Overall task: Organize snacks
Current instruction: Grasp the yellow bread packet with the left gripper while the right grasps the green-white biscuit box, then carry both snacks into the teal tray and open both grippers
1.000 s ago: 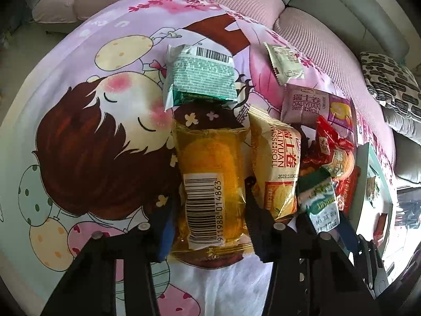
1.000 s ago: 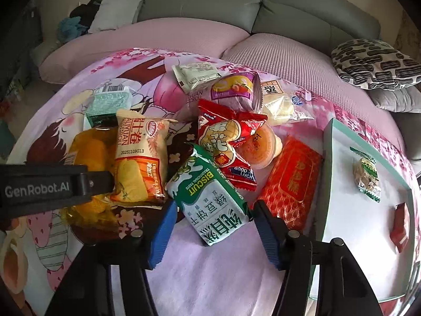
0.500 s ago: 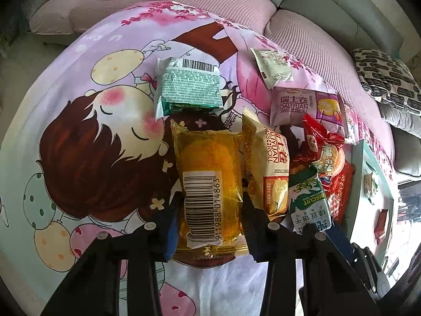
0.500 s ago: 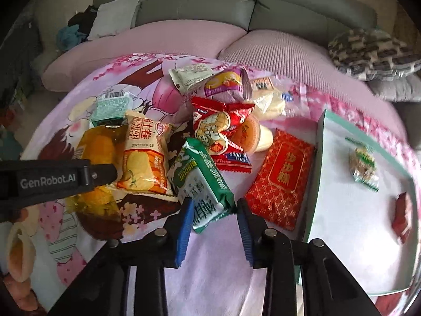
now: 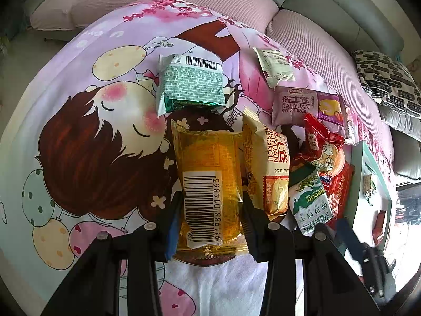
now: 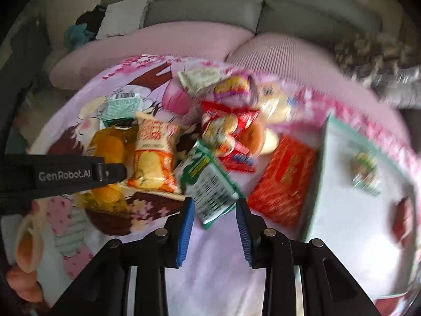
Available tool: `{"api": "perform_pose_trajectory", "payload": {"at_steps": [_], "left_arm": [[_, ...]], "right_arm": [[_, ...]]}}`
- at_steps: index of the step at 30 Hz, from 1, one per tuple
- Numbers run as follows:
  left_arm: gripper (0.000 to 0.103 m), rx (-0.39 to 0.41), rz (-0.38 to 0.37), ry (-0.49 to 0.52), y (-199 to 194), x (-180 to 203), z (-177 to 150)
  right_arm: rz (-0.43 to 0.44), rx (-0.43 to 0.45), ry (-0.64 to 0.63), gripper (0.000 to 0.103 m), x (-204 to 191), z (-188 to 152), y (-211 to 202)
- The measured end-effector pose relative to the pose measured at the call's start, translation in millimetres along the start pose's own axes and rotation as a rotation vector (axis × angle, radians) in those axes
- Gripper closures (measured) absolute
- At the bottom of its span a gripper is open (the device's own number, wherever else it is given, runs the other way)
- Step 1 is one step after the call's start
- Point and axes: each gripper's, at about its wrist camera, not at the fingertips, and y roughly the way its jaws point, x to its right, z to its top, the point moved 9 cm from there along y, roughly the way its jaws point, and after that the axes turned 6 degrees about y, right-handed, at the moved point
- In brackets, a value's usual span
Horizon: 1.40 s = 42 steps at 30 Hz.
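Bare cartoon blanket (image 5: 79, 137) left of the packed snack pile (image 5: 310, 158); tray (image 6: 342, 205) bordering its right.

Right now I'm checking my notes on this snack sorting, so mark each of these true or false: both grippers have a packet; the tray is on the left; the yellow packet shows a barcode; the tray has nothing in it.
1. Each gripper has a packet between its fingers. True: the left gripper is closed on the yellow packet, and the right gripper on the green biscuit packet.
2. The tray sits left of the snack pile. False: the tray lies to the right.
3. The yellow packet shows a barcode. True.
4. The tray has nothing in it. False: a small wrapped snack and a red piece lie in it.
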Motion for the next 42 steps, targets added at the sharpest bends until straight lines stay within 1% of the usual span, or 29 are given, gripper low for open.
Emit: {"api": "perform_pose_trajectory", "payload": {"at_steps": [2, 3, 4, 5, 6, 10, 16, 20, 25, 27, 32, 34, 36, 42], "left_arm": [[0.060, 0.003, -0.002, 0.004, -1, 0, 1], [0.060, 0.005, -0.002, 0.008, -2, 0, 1], [0.060, 0.006, -0.003, 0.010, -2, 0, 2], [0.060, 0.006, -0.006, 0.008, -3, -1, 2], [0.060, 0.007, -0.010, 0.003, -3, -2, 2], [0.060, 0.008, -0.010, -0.016, -5, -12, 4], [0.060, -0.001, -0.035, -0.042, -6, -22, 3], [0.060, -0.009, -0.048, -0.039, -6, -21, 1], [0.060, -0.010, -0.062, -0.042, -6, -20, 2], [0.060, -0.010, -0.065, -0.043, -7, -21, 2], [0.060, -0.005, -0.069, -0.041, -9, -18, 2], [0.060, -0.001, -0.068, -0.040, -9, -18, 4], [0.060, 0.007, -0.069, -0.042, -12, -18, 4], [0.060, 0.028, -0.070, -0.036, -22, -17, 4]], "right_arm": [[-0.015, 0.035, -0.038, 0.067, -1, 7, -6], [-0.018, 0.043, -0.057, 0.064, -3, 10, -6], [-0.025, 0.051, -0.095, 0.061, -7, 12, -5], [-0.038, 0.053, -0.126, 0.053, -10, 13, -4], [-0.051, 0.050, -0.159, 0.048, -13, 12, -2], [-0.102, 0.022, -0.242, 0.047, -19, 9, 11], [-0.111, -0.047, -0.330, 0.047, -31, 4, 29], [-0.159, -0.069, -0.381, 0.047, -33, 2, 41], [-0.177, -0.095, -0.361, 0.048, -29, 2, 51], [-0.175, -0.095, -0.347, 0.052, -29, 3, 51], [-0.172, -0.101, -0.281, 0.056, -24, 1, 46], [-0.160, -0.098, -0.237, 0.057, -21, -1, 40], [-0.145, -0.091, -0.193, 0.061, -19, -3, 32], [-0.077, -0.059, -0.067, 0.061, -9, -9, 9]]}}
